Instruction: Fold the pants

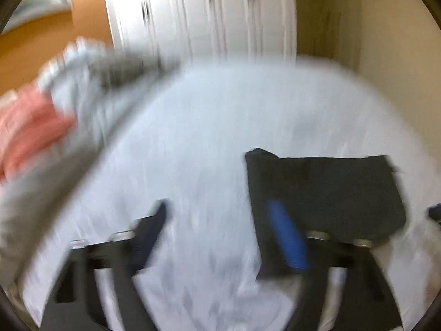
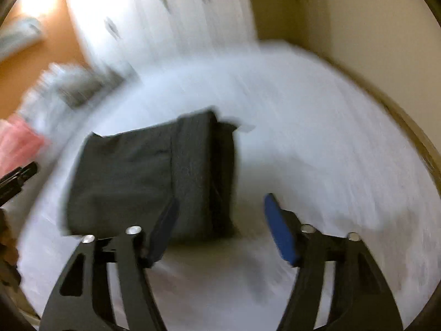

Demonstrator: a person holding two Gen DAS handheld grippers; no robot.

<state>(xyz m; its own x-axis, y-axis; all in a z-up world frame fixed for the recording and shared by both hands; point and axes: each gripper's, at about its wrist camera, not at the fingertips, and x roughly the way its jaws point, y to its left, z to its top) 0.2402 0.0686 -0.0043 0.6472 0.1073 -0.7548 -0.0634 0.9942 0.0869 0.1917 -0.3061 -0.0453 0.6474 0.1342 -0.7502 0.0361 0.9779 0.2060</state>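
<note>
Hanging apart and empty, the left gripper [image 1: 228, 234] and right gripper [image 2: 220, 229] both hover just over the folded dark pants [image 2: 151, 176], which lie as a compact rectangle on the white bed sheet [image 2: 317, 143]. Folding looks essentially done. Motion blur smears the laundry pile [image 1: 69, 104] beyond the pants; fold neatness is unclear.

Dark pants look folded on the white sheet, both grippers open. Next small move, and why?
Probably lift both clear and leave the fold alone. The dark grey folded fabric pants lie as a compact rectangle on the white bed sheet. The left hand-held gripper and right hand-held gripper stand open with nothing gripped. Blur hides fine edges, so check the fold's neatness after.
</note>
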